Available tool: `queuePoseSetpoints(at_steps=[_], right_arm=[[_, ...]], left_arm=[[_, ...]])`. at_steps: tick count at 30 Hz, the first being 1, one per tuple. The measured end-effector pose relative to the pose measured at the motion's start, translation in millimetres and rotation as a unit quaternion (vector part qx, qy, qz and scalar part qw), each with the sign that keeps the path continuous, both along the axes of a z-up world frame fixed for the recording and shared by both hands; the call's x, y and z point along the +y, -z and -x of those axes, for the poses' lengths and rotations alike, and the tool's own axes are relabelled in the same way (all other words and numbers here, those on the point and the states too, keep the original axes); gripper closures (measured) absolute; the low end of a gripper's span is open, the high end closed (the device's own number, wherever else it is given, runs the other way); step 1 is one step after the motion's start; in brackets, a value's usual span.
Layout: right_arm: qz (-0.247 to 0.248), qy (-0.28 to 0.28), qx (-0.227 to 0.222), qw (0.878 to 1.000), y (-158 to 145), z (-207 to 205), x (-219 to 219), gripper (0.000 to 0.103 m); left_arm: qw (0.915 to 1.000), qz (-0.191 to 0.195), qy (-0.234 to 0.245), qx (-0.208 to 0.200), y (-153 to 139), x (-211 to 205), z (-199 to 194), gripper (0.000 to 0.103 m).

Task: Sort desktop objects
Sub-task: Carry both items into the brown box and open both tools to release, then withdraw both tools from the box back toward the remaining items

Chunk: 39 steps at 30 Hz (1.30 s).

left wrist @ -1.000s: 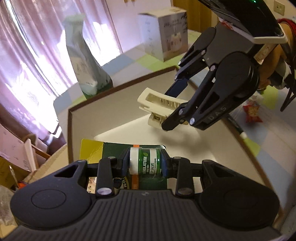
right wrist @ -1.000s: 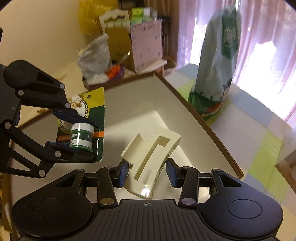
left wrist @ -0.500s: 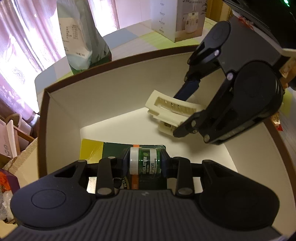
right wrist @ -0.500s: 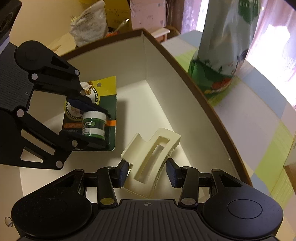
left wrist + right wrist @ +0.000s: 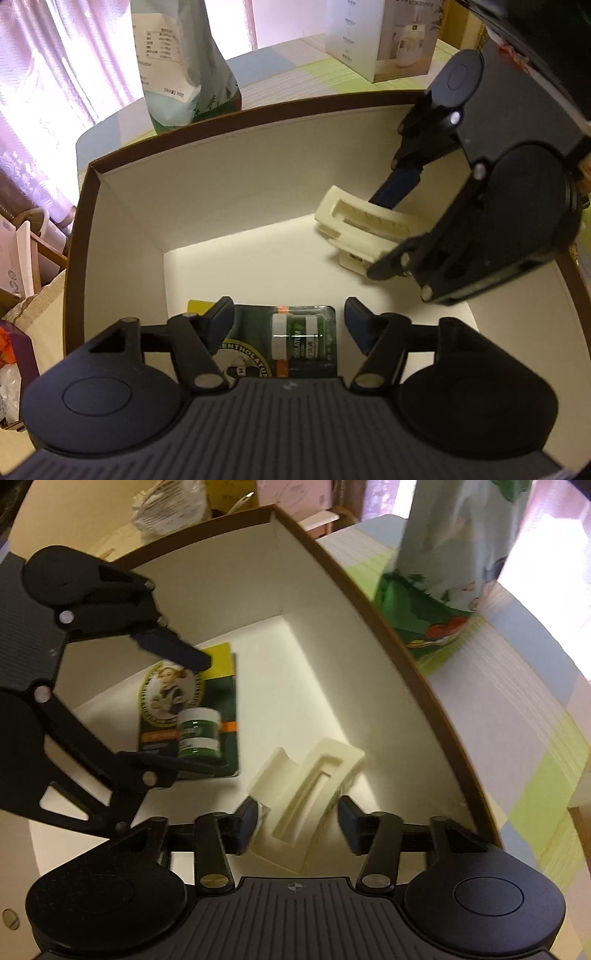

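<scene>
Right gripper (image 5: 297, 825) over the box (image 5: 369, 602), fingers spread; cream hair clip (image 5: 310, 786) lies between them, left pad touching or nearly so. Left gripper (image 5: 192, 709) at left, fingers apart either side of the salve card (image 5: 199, 701) lying on the box floor. Green bag (image 5: 454, 554) stands far right, outside the box.

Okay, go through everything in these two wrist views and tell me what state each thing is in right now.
left gripper: open, over the salve card
right gripper: open, jaws either side of the hair claw
salve blister card: lying flat on the box floor, free of the fingers
hair claw clip: shut, tilted; contact with floor unclear
brown box: open-topped, holding both items
green bag: upright outside the box
</scene>
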State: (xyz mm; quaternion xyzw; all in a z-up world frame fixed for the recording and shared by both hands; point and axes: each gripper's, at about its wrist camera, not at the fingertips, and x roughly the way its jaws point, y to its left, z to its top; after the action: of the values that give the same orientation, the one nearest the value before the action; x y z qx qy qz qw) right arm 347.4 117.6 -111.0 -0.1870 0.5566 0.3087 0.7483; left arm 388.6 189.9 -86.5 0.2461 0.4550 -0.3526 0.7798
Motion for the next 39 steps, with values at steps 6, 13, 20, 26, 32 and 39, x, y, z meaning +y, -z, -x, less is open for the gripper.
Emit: queuePoseSetpoints(at_steps=[6, 13, 20, 26, 32, 39], right_arm=[[-0.006, -0.015, 0.010, 1.000, -1.9, 3.5, -4.8, 0.032], [-0.008, -0.027, -0.001, 1.000, -7.4, 10.3, -18.0, 0.017], [-0.005, -0.022, -0.010, 1.000, -17.7, 22.2, -10.7, 0.016], [-0.019, -0.017, -0.025, 0.999, -33.4, 39.8, -11.0, 0.016], [-0.026, -0.015, -0.040, 0.999, -50.2, 56.9, -12.4, 0.016], [-0.040, -0.017, -0.062, 0.997, -70.5, 81.6, -13.2, 0.016]], left_arm=[[0.9998, 0.004, -0.019, 0.001, -5.2, 4.9, 3.2, 0.021], [0.9990, -0.002, -0.041, 0.017, -9.2, 12.4, 10.8, 0.019], [0.9973, -0.012, -0.066, 0.028, -15.1, 19.0, 21.1, 0.018], [0.9954, -0.016, -0.092, 0.021, -34.5, 22.4, 39.1, 0.018], [0.9942, -0.020, -0.106, -0.002, -54.1, 24.5, 58.2, 0.018], [0.9911, -0.019, -0.130, -0.025, -77.8, 31.8, 80.9, 0.018]])
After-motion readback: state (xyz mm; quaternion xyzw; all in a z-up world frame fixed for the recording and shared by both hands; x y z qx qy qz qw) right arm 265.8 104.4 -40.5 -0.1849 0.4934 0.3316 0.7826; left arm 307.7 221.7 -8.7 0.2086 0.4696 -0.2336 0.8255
